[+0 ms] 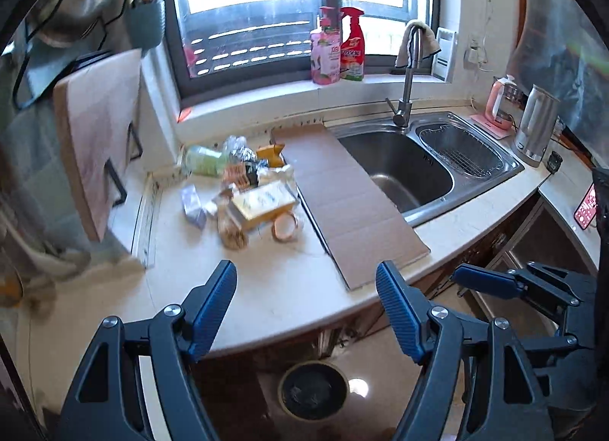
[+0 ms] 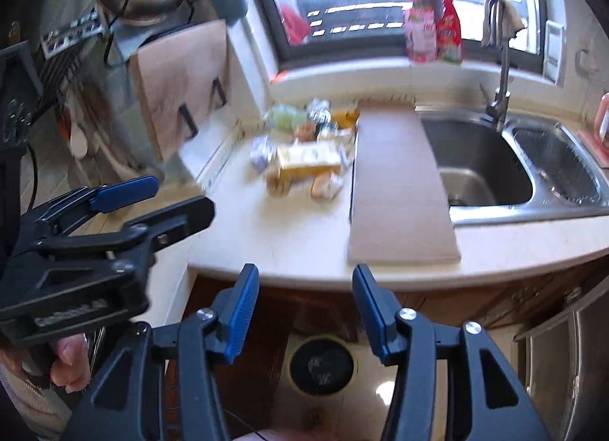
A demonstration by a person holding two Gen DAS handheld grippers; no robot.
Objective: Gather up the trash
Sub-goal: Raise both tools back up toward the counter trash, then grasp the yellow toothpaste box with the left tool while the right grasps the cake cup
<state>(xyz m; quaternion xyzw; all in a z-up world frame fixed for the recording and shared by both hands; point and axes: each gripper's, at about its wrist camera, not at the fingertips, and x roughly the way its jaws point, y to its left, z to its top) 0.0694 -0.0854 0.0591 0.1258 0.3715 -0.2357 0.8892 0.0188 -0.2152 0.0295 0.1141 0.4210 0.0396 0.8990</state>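
Both tongs (image 1: pixel 306 269) (image 2: pixel 304 273) gape wide, empty; the yellow box (image 1: pixel 262 203) lies flat, long axis left-right.

So the trash pile (image 1: pixel 243 190) sits on the counter (image 1: pixel 274 288), cardboard sheet (image 1: pixel 350 201) just right of it, overlapping the sink (image 1: pixel 403 171). Bin (image 1: pixel 313 389) on the floor below the counter edge.

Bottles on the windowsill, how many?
2. A pink pump bottle and a red spray bottle stand side by side on the windowsill, left of the faucet. None seem hidden.
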